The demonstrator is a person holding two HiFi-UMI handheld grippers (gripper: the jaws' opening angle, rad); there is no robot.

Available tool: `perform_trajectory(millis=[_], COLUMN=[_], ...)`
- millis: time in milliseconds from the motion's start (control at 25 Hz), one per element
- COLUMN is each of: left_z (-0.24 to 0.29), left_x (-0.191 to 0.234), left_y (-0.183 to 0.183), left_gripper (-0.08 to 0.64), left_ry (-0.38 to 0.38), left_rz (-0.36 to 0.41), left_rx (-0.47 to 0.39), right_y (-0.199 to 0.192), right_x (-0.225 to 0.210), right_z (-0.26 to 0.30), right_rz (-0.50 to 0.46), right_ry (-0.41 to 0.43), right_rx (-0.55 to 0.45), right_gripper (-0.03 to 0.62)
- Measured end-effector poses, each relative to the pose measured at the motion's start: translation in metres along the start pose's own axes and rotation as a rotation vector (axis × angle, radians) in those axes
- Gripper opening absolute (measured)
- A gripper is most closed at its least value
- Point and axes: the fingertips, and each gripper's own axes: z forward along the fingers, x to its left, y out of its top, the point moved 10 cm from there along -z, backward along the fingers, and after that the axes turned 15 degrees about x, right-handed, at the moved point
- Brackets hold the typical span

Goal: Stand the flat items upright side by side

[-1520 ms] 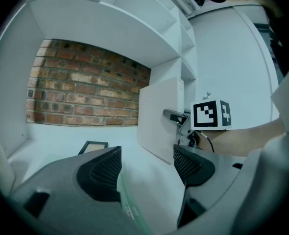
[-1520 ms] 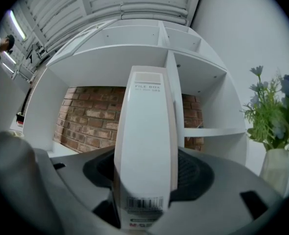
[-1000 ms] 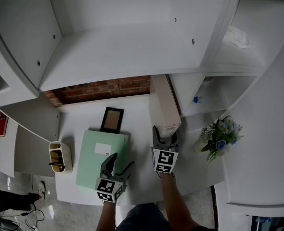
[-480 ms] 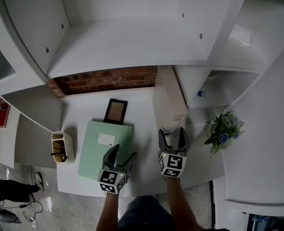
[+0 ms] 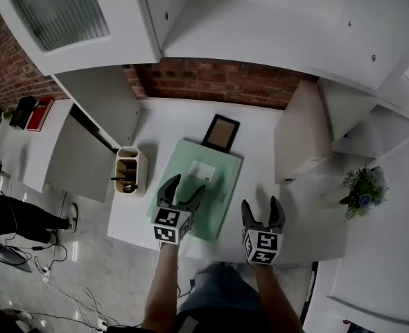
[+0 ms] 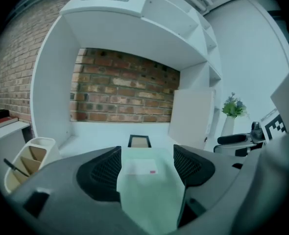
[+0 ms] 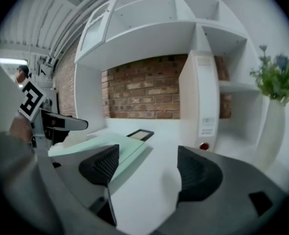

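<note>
Soft, even light, no glare. Gripper views bulge fisheye, corners black; left gripper (image 6: 147, 150) and right gripper (image 7: 148, 152) loom close, slightly blurred.

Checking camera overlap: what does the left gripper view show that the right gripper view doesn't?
Only the left gripper view: the pen holder at far left, the right gripper side-on, and the green folder seen between its own open jaws. Only the right gripper view: the left gripper side-on; its own jaws, which have just been opening, frame only bare desk. Both: the green folder lying flat, the picture frame behind it, the upright white binder, the plant and the brick wall.
</note>
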Motion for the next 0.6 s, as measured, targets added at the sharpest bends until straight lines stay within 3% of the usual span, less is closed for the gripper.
perform_trajectory(millis=[120,280,600], left_z=[0.000,0.012,0.051], left_x=[0.031,0.061,0.096], left_y=[-0.007,-0.013,-0.009], left_gripper=[0.308,0.321,0.337], left_ry=[0.040,0.059,0.034], left_rz=[-0.003,-0.001,-0.012], left_rx=[0.094,0.224,0.408], right_y=[-0.003,-0.002,0.001], right_x=[0.022,0.047,0.063], right_z=[0.018,0.039,0.076], right_rz=[0.047,0.081,0.118], right_ry=[0.123,0.217,0.254], right_rx=[0.079,0.145,0.270], right_gripper=[0.353,0.357,0.367])
